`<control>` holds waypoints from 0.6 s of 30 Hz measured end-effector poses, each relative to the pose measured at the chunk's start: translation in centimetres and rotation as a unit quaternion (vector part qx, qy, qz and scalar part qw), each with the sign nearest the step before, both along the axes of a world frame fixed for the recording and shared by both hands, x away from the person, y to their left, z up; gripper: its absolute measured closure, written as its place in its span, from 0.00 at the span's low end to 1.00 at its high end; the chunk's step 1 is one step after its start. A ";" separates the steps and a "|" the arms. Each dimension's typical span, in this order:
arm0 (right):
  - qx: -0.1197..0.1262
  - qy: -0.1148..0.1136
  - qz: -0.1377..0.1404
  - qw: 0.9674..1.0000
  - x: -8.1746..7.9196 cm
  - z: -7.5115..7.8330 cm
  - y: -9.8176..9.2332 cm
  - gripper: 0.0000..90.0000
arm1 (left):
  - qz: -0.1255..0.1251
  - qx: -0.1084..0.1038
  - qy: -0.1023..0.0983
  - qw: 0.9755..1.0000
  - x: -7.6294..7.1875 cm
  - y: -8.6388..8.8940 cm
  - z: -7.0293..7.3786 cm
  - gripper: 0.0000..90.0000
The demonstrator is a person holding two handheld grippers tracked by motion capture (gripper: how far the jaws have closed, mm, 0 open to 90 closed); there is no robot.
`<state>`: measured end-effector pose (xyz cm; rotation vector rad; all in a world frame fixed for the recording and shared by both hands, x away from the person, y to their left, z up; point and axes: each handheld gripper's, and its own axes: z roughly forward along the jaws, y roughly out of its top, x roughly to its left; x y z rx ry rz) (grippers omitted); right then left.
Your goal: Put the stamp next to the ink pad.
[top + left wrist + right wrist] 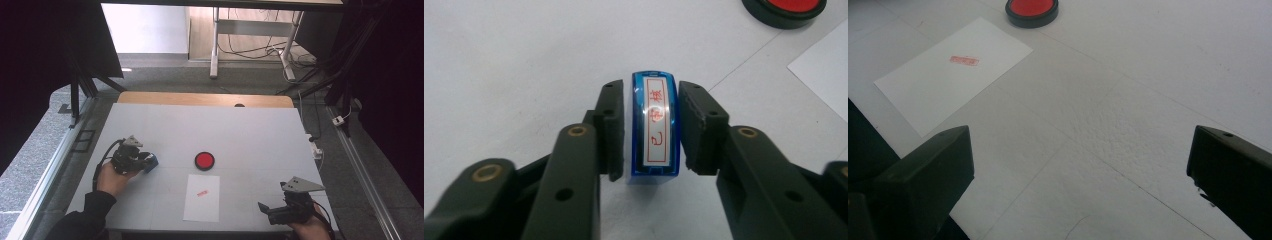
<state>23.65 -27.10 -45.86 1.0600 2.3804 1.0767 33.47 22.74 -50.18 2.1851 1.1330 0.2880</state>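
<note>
A blue stamp (pixel 655 130) with a white label in red characters sits on the table between the pads of my left gripper (pixel 649 95). A thin gap shows beside the left pad, and the right pad is at the stamp's edge, so the jaws stand slightly open around it. In the high view the stamp (pixel 151 161) is at the tip of the left gripper (pixel 148 163), at the table's left. My right gripper (pixel 262 206) rests at the front right, wide open (pixel 1080 150) with nothing between its jaws.
A round red ink pad (pixel 204 160) in a black case lies mid-table. In front of it lies a white sheet of paper (pixel 202 205) bearing a small red imprint (pixel 202 193). The white table top (pixel 250 130) ends at a wooden strip at the back.
</note>
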 end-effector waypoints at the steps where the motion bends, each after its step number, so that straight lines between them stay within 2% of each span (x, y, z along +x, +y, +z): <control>1: 0.000 0.000 0.000 1.000 0.0 0.0 0.0 0.00 | 0.001 -0.002 0.000 1.000 0.0 0.0 0.0 0.65; 6: -0.001 0.001 0.002 1.000 0.0 0.0 0.0 0.00 | -0.003 -0.014 0.000 1.000 -0.1 0.0 0.1 0.54; 18: -0.002 0.001 0.006 1.000 0.0 0.0 0.1 0.00 | 0.000 -0.055 -0.015 0.998 -0.5 0.3 1.0 0.29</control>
